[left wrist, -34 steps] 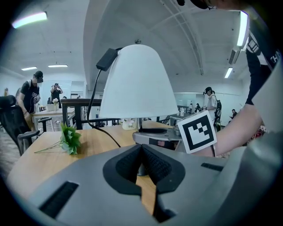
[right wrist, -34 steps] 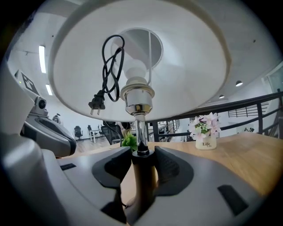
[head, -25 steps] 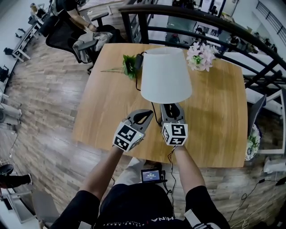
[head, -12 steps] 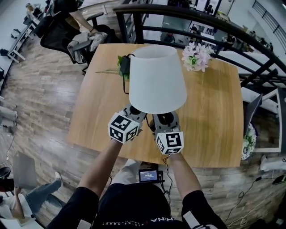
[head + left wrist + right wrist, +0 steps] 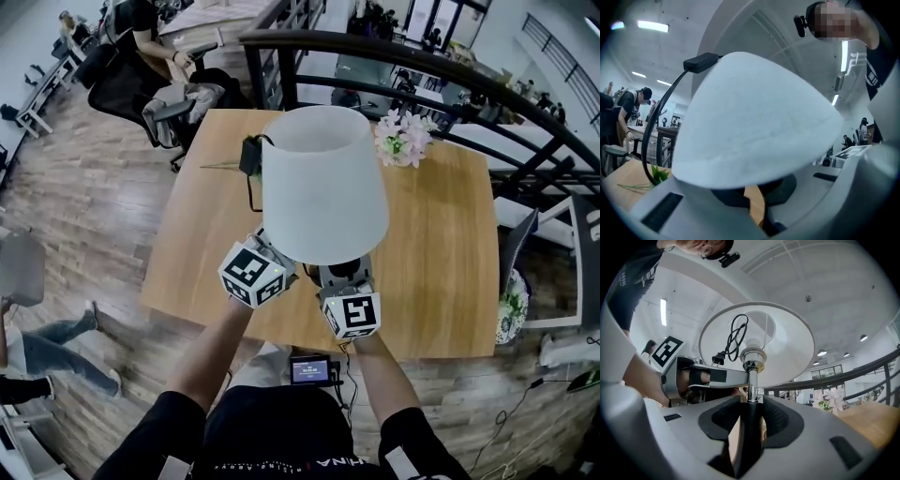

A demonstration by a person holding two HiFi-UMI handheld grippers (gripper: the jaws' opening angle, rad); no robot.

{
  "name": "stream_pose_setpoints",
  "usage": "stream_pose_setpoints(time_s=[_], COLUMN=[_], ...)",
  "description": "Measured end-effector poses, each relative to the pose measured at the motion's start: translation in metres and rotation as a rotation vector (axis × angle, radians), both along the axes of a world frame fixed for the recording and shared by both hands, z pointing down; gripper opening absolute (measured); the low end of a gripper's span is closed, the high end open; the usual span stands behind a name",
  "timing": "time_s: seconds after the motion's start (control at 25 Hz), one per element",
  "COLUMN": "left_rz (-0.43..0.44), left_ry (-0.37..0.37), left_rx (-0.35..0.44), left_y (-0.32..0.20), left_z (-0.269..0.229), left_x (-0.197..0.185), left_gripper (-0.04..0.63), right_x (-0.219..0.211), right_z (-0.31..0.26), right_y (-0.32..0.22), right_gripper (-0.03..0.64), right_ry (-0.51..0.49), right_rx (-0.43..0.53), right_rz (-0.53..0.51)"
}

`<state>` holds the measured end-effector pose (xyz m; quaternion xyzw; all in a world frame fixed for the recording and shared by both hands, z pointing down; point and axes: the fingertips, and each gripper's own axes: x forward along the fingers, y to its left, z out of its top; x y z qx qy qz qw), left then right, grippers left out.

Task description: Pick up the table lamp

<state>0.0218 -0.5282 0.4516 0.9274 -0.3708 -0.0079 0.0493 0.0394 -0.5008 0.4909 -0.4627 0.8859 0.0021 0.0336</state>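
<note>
Left gripper (image 5: 757, 211), jaws drawn narrow under the shade and apparently pinching the stem, and right gripper (image 5: 750, 427), clamped on that chrome stem (image 5: 750, 376), hold the table lamp (image 5: 323, 183) in the air above the wooden table (image 5: 441, 234). The risk as I judge it: the slick, slender stem could twist in the pads under the broad shade, and the dangling black cord (image 5: 248, 192) might snag. An office chair (image 5: 122, 80) stands left on plank flooring (image 5: 84, 216); pink flowers (image 5: 401, 139) and a dark curved railing (image 5: 469, 80) lie right.

Bright even light, fisheye-bent edges.
</note>
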Motion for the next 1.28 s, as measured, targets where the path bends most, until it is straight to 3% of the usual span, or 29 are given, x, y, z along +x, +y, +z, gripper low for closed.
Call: stream_pose_setpoints(time_s=[0.24, 0.96, 1.28], left_rz=[0.027, 0.059, 0.083], left_ry=[-0.064, -0.107, -0.117], left_rx=[0.062, 0.136, 0.149], left_y=[0.022, 0.105, 0.14], left_z=[-0.02, -0.041, -0.047], left_x=[0.014, 0.059, 0.055], left_gripper=[0.018, 0.018, 0.018], right_x=[0.008, 0.047, 0.038], right_z=[-0.014, -0.031, -0.036], right_y=[0.013, 0.081, 0.11], right_gripper=[0.166, 0.166, 0.166], right_ry=[0.003, 0.099, 0.109], right_rx=[-0.003, 0.011, 0.005], right_rz=[0.021, 0.027, 0.024])
